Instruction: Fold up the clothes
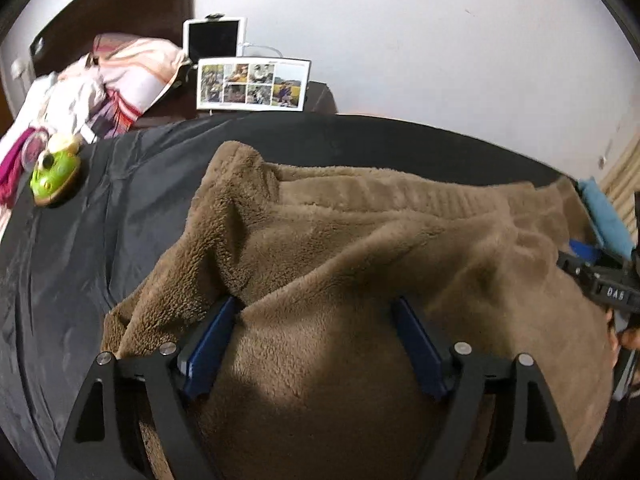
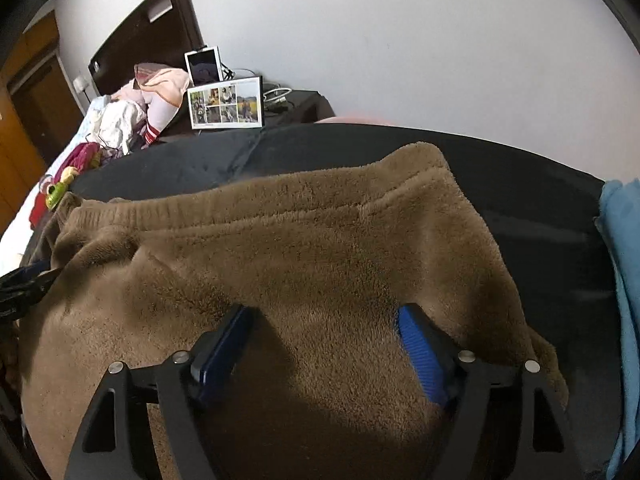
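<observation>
A brown fleece garment [image 1: 360, 240] lies bunched on a black sheet [image 1: 80, 240], its ribbed band along the far edge. My left gripper [image 1: 318, 316] is open, its blue pads [image 1: 216, 340] wide apart and pressed into a bulge of the fleece near its left corner. In the right wrist view the same fleece garment [image 2: 300, 248] fills the middle. My right gripper [image 2: 324, 324] is also open, its ridged blue pads [image 2: 420, 352] resting on the cloth near the right edge. Each gripper shows at the edge of the other's view, right gripper [image 1: 600, 284] and left gripper [image 2: 24, 284].
A green frog toy [image 1: 54, 176] sits on the sheet at the far left. A blue cloth [image 2: 624, 280] lies right of the fleece. Behind stand a photo collage card [image 1: 252, 84], a tablet [image 1: 214, 38] and a heap of pink and white clothes [image 1: 100, 80], with a white wall beyond.
</observation>
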